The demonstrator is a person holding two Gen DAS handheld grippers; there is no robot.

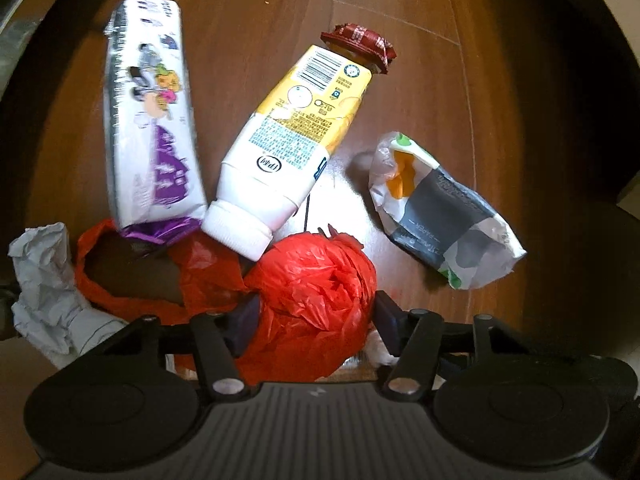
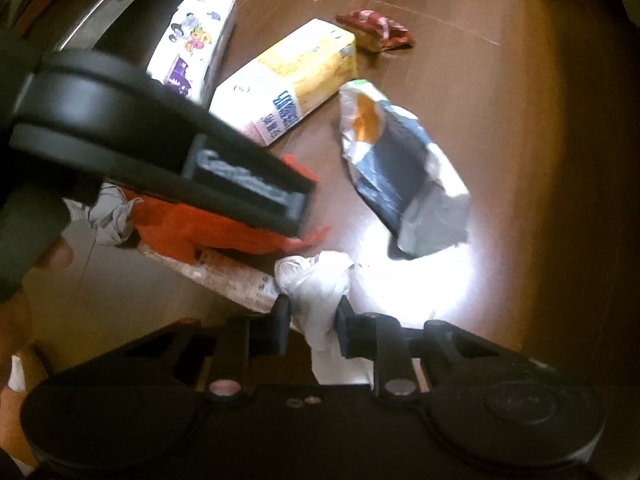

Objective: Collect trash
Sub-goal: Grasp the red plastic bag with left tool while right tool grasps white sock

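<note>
Your right wrist view is blurry, so the small print on the trash is hard to read. Your left gripper (image 2: 296, 216) sticks in from the upper left there and hides part of the red bag (image 2: 192, 232). Under the bag lies something clear and crinkly (image 2: 236, 280); you cannot tell what it is.

Everything sits on a dark brown wooden floor (image 1: 280, 12) with long plank lines. A bright spot of light shines just ahead of your right gripper (image 2: 312, 316).

Your left gripper (image 1: 312, 312) pinches the puffy red bag (image 1: 316, 280) between its fingers. Your right gripper squeezes a crumpled white paper (image 2: 312, 284).

Just ahead of your left gripper lies a yellow and white carton (image 1: 288, 140) with a white cap. Left of it is a white box with cartoon pictures (image 1: 152, 120). Past the carton is a dark red wrapper (image 1: 360, 44). To the right lies a crumpled grey and white packet (image 1: 440, 208). Another white paper ball (image 1: 44, 280) sits at the far left.
</note>
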